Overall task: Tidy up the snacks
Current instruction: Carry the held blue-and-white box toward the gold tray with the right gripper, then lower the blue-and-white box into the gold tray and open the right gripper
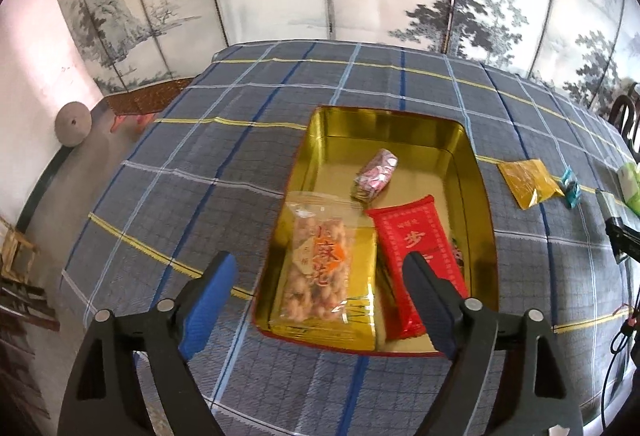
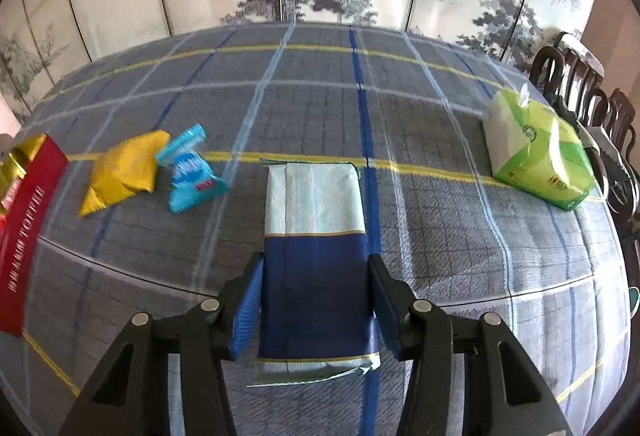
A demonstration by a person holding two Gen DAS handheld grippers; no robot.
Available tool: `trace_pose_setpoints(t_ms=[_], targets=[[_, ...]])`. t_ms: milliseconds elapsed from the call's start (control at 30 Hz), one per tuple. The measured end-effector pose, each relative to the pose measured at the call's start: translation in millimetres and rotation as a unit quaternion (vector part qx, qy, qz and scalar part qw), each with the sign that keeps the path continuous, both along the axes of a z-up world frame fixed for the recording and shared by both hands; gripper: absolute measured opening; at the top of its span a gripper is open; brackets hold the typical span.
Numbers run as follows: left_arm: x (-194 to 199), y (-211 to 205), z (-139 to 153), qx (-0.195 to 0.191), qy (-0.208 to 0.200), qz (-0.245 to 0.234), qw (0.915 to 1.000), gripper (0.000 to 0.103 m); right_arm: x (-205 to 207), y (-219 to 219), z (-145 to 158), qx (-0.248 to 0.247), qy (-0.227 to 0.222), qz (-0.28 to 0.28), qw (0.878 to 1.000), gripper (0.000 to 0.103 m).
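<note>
The left gripper (image 1: 320, 300) has matte black plastic arms with triangular cut-outs, round silver pivot pins, and tapered fingers (image 1: 208, 300) faced with blue textured pads. The right gripper (image 2: 316, 300) is built alike: black linkages, silver pins, blue ribbed pads (image 2: 248, 312).

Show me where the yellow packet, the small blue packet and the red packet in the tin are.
yellow packet (image 2: 124, 172), right wrist view, middle of its face.
small blue packet (image 2: 192, 176), right wrist view, its printed front.
red packet (image 1: 416, 244), left wrist view, upper printed face.
</note>
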State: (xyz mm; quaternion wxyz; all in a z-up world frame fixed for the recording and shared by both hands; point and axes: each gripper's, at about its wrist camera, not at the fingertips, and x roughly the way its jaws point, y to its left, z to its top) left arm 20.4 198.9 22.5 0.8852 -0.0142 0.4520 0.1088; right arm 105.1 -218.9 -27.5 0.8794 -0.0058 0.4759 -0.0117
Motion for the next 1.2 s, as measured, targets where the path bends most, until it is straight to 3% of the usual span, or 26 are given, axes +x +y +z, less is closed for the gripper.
trace_pose_setpoints(t_ms=[200, 500, 867, 1200], targets=[[-5.2, 17.1, -1.4, -0.02, 0.0, 0.019, 0.9996, 0.088, -5.7, 39.2, 29.8, 0.04, -0.017, 0.035, 0.998, 0.051], [-18.8, 45.1, -1.7, -0.027, -0.004, 0.05, 0.9984, 0.089, -17.2, 145.5, 53.0, 0.081, -0.018, 0.127, 0.988, 0.051], [-38.8, 73.3, -6.4, -0.014, 0.005, 0.075, 0.9971, 0.089, -38.9, 253.1, 52.6, 0.107, -0.001, 0.219, 0.97, 0.051], [-48.7, 87.5, -6.3, -0.017, 0.004, 0.089, 0.9959, 0.089, -51.2, 302.9, 45.9, 0.094, 0.016, 0.252, 0.963, 0.051]])
